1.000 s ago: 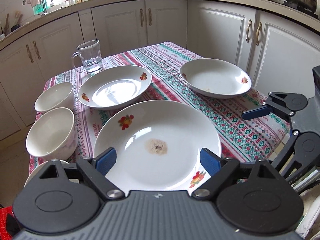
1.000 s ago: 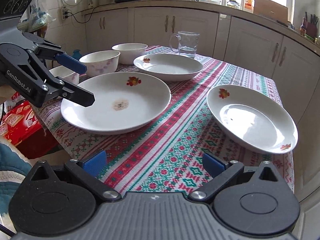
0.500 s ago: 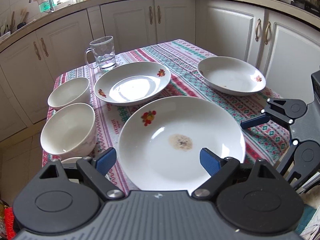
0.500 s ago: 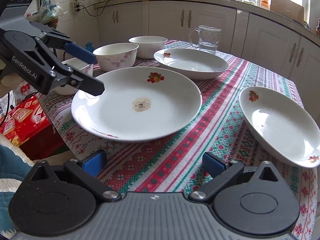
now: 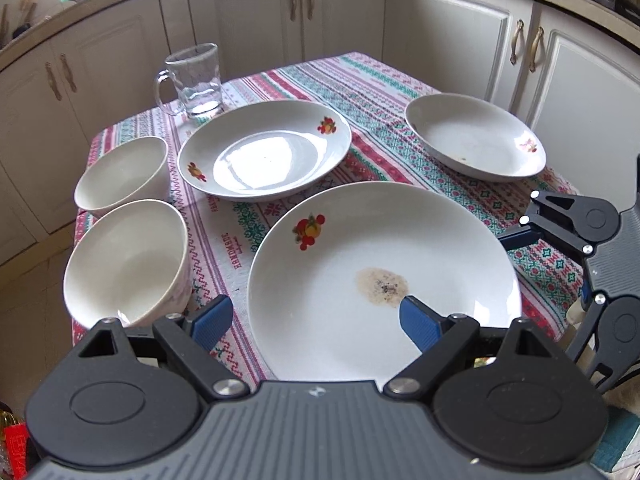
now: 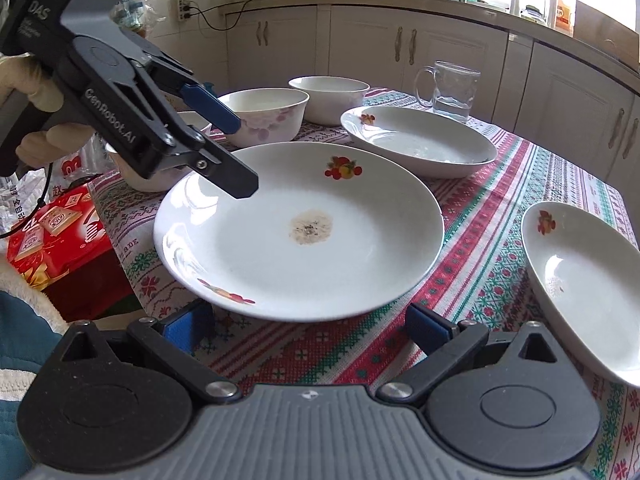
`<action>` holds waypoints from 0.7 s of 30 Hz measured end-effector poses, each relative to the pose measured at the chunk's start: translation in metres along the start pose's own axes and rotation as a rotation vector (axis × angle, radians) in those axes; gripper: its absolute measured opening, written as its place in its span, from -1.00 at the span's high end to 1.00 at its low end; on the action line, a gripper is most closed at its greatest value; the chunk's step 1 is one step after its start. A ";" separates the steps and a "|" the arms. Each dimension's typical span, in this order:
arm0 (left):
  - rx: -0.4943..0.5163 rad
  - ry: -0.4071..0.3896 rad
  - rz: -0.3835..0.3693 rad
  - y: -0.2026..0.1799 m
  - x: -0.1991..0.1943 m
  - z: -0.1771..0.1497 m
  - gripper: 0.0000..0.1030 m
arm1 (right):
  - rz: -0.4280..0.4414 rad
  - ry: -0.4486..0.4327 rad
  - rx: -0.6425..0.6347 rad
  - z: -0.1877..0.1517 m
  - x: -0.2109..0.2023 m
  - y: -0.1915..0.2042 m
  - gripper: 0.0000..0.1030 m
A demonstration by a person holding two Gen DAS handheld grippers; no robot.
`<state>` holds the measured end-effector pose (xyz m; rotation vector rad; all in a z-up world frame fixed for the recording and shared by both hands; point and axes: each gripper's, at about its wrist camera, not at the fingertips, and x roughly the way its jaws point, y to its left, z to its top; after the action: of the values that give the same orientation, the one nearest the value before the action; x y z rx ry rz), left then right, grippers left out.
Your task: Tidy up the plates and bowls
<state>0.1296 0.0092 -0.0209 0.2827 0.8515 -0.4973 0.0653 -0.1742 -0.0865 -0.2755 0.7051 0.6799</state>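
Observation:
A large white plate (image 5: 384, 280) with a brown stain and fruit print lies at the table's near edge; it also shows in the right wrist view (image 6: 300, 228). My left gripper (image 5: 316, 320) is open over the plate's near rim, one finger above the plate and one beside it. My right gripper (image 6: 308, 328) is open, just short of the plate's edge. A second deep plate (image 5: 264, 150) lies behind, a third (image 5: 476, 136) at the right. Two white bowls (image 5: 124, 256) (image 5: 122, 172) stand at the left.
A glass mug (image 5: 192, 80) with some water stands at the table's far left. The patterned tablecloth (image 5: 384, 92) covers the table. White cabinets (image 5: 248, 20) surround it. A red box (image 6: 60, 236) sits below the table's edge on the left.
Both grippers have moved closer to the stained plate. The left gripper shifted left and now reaches over the plate's rim. Both stay open.

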 end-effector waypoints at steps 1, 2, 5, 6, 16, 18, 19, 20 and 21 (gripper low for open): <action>0.005 0.010 -0.001 0.001 0.002 0.002 -0.75 | -0.001 0.000 0.002 0.000 0.000 0.000 -1.00; 0.007 0.023 -0.008 0.003 0.005 0.004 -0.75 | -0.002 0.000 0.003 0.000 0.001 0.000 -1.00; -0.004 0.063 -0.044 0.011 0.016 0.011 -0.75 | -0.004 -0.010 0.006 -0.002 0.000 0.000 -1.00; -0.007 0.076 -0.049 0.012 0.019 0.012 -0.74 | -0.004 -0.014 0.005 -0.002 -0.001 0.000 -1.00; -0.016 0.196 -0.125 0.023 0.044 0.025 -0.63 | 0.001 -0.033 -0.003 -0.004 0.000 0.000 -1.00; -0.003 0.210 -0.146 0.023 0.047 0.027 -0.63 | 0.001 -0.038 -0.004 -0.005 -0.001 0.000 -1.00; 0.003 0.217 -0.156 0.022 0.048 0.028 -0.63 | 0.002 -0.039 -0.005 -0.005 -0.001 0.000 -1.00; 0.009 0.223 -0.161 0.021 0.049 0.029 -0.63 | 0.003 -0.040 -0.006 -0.005 -0.001 0.000 -1.00; 0.014 0.226 -0.162 0.020 0.050 0.030 -0.63 | 0.003 -0.040 -0.006 -0.005 -0.001 0.000 -1.00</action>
<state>0.1879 -0.0019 -0.0398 0.2871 1.0972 -0.6303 0.0627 -0.1766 -0.0895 -0.2656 0.6653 0.6891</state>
